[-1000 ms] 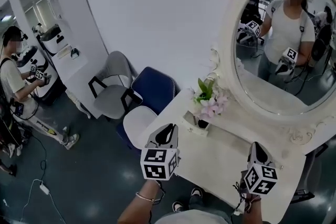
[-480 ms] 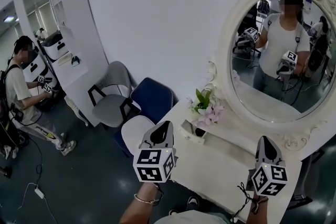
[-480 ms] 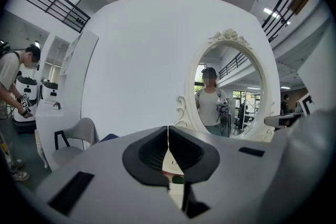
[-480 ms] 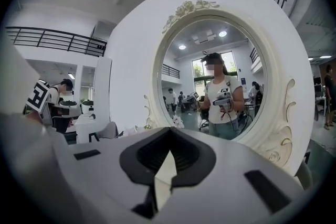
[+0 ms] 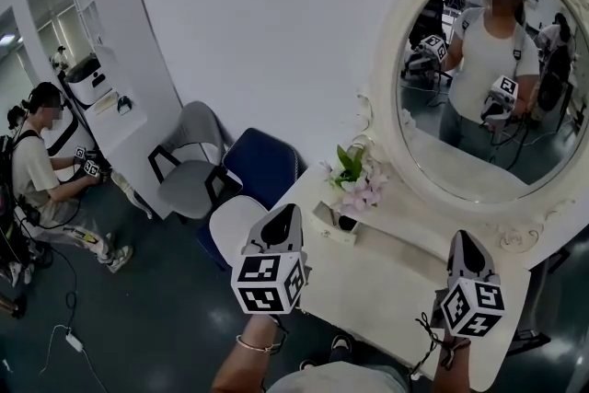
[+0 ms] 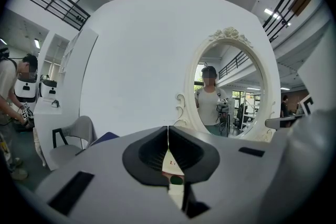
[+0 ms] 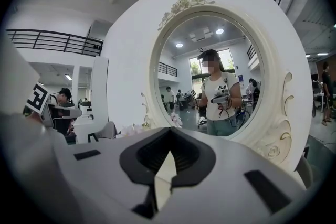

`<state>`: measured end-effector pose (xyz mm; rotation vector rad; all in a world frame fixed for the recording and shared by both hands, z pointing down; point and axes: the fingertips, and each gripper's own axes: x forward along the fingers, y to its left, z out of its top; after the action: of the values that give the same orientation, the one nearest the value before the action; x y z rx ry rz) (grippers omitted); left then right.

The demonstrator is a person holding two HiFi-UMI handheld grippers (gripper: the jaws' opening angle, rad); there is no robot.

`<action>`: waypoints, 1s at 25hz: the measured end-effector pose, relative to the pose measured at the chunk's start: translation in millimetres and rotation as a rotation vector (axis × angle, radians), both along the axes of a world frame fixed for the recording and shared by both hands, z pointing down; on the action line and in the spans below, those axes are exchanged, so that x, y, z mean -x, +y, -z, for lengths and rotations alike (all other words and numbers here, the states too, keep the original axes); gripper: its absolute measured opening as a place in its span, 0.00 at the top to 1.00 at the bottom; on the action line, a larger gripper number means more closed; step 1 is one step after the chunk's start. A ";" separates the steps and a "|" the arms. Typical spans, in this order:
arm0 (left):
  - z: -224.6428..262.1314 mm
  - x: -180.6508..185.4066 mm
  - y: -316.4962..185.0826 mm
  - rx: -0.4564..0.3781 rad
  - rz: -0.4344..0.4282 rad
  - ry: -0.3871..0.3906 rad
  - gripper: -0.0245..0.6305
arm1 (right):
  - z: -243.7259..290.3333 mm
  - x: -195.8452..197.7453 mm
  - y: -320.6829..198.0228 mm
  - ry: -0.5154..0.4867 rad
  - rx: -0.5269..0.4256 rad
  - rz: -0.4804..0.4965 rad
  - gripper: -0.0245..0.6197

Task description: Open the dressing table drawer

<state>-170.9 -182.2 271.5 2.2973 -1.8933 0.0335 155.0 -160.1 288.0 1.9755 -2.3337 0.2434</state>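
The white dressing table [image 5: 368, 285] stands below an oval mirror [image 5: 479, 78] in a carved white frame. Its drawer front is hidden under the tabletop's near edge. My left gripper [image 5: 283, 214] hovers over the table's near left corner, jaws shut with nothing between them. My right gripper [image 5: 463, 239] hovers over the near right part, jaws also closed and empty. In the left gripper view the left gripper [image 6: 168, 128] points level at the mirror [image 6: 231, 86]. In the right gripper view the right gripper [image 7: 169, 130] faces the mirror [image 7: 215, 81] from close by.
A small pot of pink flowers [image 5: 354, 184] sits on the tabletop by the mirror's left foot. A blue chair [image 5: 262, 166], a grey chair [image 5: 189, 161] and a white stool [image 5: 235, 221] stand left of the table. A person [image 5: 41, 170] crouches by a white cabinet [image 5: 110, 97] at far left.
Both grippers have lifted a little above the tabletop, and my view has tilted up so the mirror's top shows. Over the last half second they hold still.
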 end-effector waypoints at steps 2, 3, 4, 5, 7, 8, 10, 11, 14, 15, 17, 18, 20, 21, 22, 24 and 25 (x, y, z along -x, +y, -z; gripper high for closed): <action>-0.5 -1.2 -1.1 0.002 -0.004 0.000 0.93 | 0.4 0.0 0.7 0.014 -0.002 -0.003 0.95; -1.1 -1.8 -1.3 0.004 -0.006 -0.001 0.93 | 0.6 -0.2 1.1 0.020 -0.002 -0.003 0.95; -1.7 -2.0 -1.4 0.005 -0.007 -0.003 0.93 | 0.6 -0.4 1.3 0.021 0.000 -0.003 0.96; -2.3 -1.9 -1.5 0.007 -0.008 -0.003 0.93 | 0.5 -0.5 1.2 0.020 0.001 -0.002 0.96; -3.2 -0.8 -1.9 0.010 -0.008 0.000 0.93 | -0.1 -0.1 1.0 0.019 0.004 -0.001 0.96; -3.8 -0.1 -2.1 0.013 -0.009 0.003 0.93 | -0.6 0.3 1.0 0.018 0.006 0.000 0.96; -5.8 0.9 -2.4 0.022 -0.013 0.017 0.93 | -1.9 1.2 1.4 0.016 0.009 0.002 0.96; -6.6 1.2 -2.5 0.026 -0.015 0.025 0.93 | -2.4 1.5 1.6 0.016 0.011 0.003 0.96; -7.1 2.9 -2.5 0.030 -0.014 0.028 0.93 | -3.1 2.2 2.0 0.016 0.013 0.005 0.96; -7.1 3.4 -2.4 0.029 -0.013 0.026 0.93 | -3.3 2.4 2.1 0.017 0.014 0.005 0.96; -7.0 4.0 -2.4 0.028 -0.014 0.019 0.93 | -3.6 2.9 2.4 0.017 0.014 0.005 0.96; -6.7 4.2 -2.3 0.028 -0.014 0.015 0.93 | -3.4 3.2 2.4 0.017 0.015 0.005 0.96; -6.1 4.6 -1.9 0.028 -0.015 0.009 0.93 | -2.8 4.2 2.3 0.017 0.016 0.006 0.96; -6.3 4.8 -1.7 0.029 -0.015 0.008 0.93 | -2.7 4.9 2.3 0.017 0.017 0.007 0.96; -6.9 4.9 -1.5 0.030 -0.015 0.008 0.93 | -2.9 5.5 2.3 0.018 0.017 0.009 0.96; -9.2 5.2 -1.2 0.035 -0.015 0.009 0.93 | -3.8 6.5 2.4 0.018 0.017 0.012 0.96; -10.7 5.3 -1.0 0.038 -0.014 0.009 0.93 | -4.5 7.0 2.4 0.018 0.017 0.014 0.96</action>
<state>-176.2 -183.2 282.2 2.2821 -1.8563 0.0596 148.0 -157.7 292.5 1.9441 -2.3259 0.2427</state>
